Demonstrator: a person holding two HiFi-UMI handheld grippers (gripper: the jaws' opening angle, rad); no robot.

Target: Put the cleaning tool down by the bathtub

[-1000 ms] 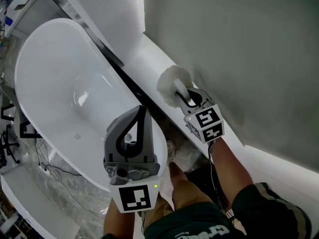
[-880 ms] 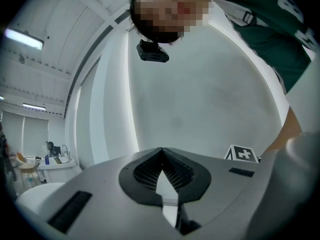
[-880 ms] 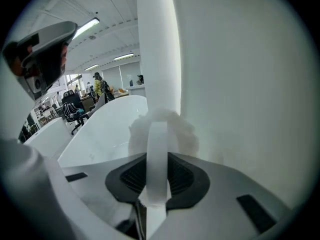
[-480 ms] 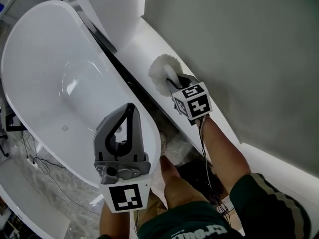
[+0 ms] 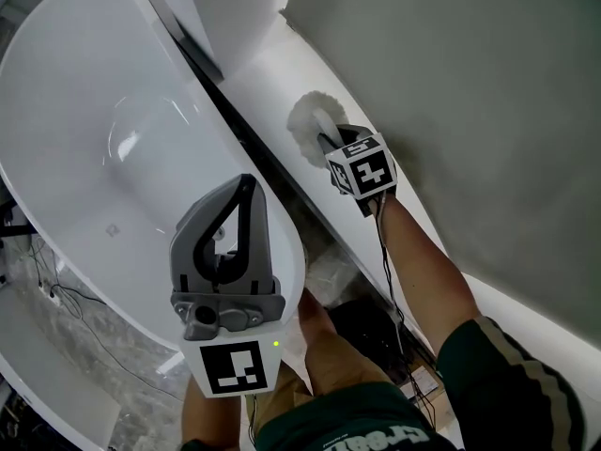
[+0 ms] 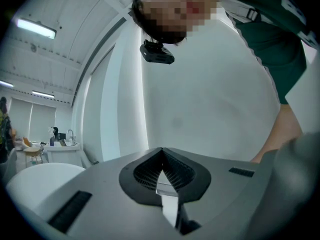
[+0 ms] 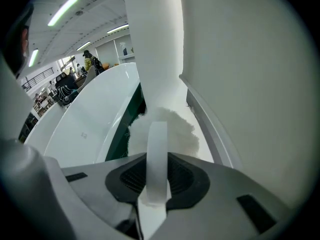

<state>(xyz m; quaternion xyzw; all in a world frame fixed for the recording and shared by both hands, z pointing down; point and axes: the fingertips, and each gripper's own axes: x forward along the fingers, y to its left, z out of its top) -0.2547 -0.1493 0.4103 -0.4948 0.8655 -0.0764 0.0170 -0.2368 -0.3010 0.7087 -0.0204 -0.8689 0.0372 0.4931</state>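
The cleaning tool is a fluffy white round head (image 5: 312, 122) on a flat white handle (image 7: 156, 154). My right gripper (image 5: 329, 145) is shut on that handle and points steeply down. The head (image 7: 167, 131) hangs over the white ledge (image 5: 272, 73) between the wall and the white bathtub (image 5: 94, 139); whether it touches the ledge I cannot tell. My left gripper (image 5: 246, 186) hovers over the tub's near rim, jaws together with nothing between them. In the left gripper view its tips (image 6: 161, 153) meet against the pale wall.
A dark gap (image 5: 246, 144) runs between tub and ledge. Crumpled plastic (image 5: 333, 272) and dark gear lie on the floor by my feet. Cables (image 5: 56, 299) trail beside the tub at left. The grey wall (image 5: 470, 83) rises right behind the ledge.
My right gripper has sunk toward the ledge with the tool and tipped further down. The left gripper has dropped a little over the tub rim.
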